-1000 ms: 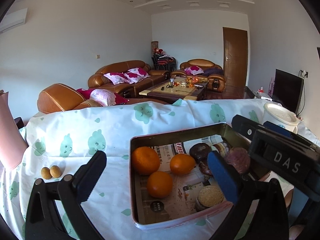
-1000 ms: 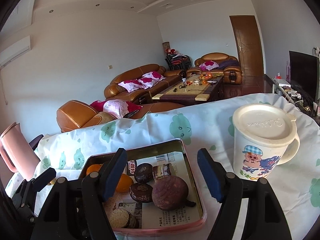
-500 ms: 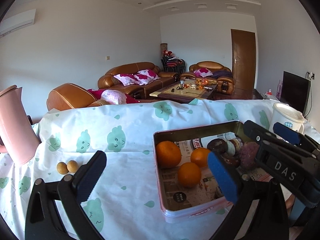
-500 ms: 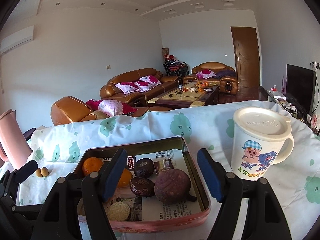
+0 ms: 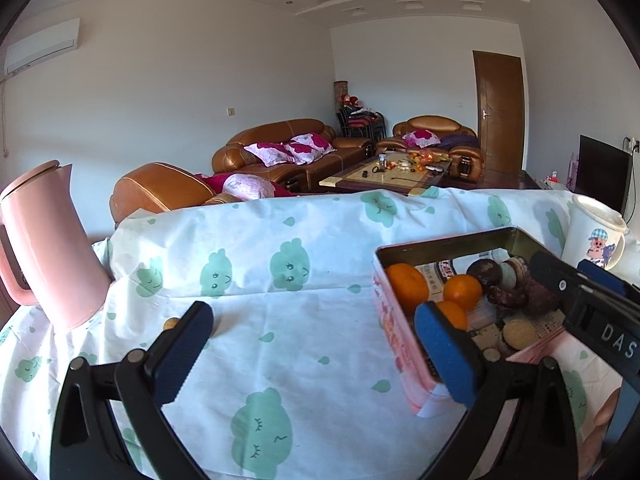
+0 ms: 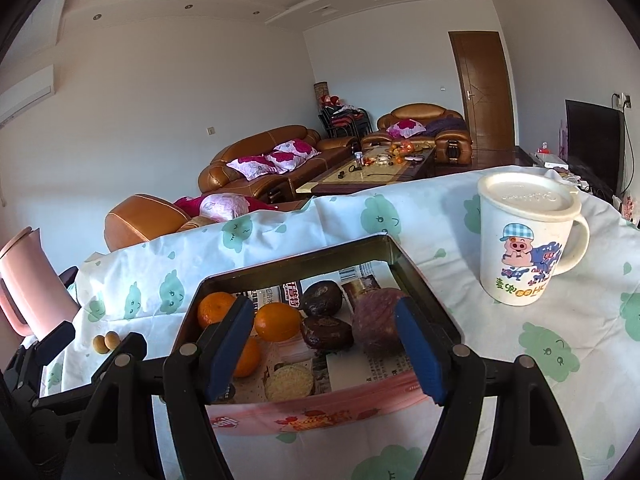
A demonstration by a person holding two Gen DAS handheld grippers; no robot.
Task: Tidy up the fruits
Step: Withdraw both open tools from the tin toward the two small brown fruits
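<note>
**Fruit in the tin, two small ones out on the cloth**

A shallow rectangular tin [image 6: 416, 276], pink on the outside and lined with newspaper, holds most of the fruit. Three oranges [image 6: 277, 321] cluster at its left end, touching or nearly so. To their right sit two dark, wrinkled brown fruits [image 6: 322, 298], one behind the other, and beside those a larger dull purple fruit [image 6: 376, 320] near the right wall. Well to the left of the tin, two small tan round fruits [image 6: 105, 342] lie side by side on the tablecloth, touching each other.
</note>
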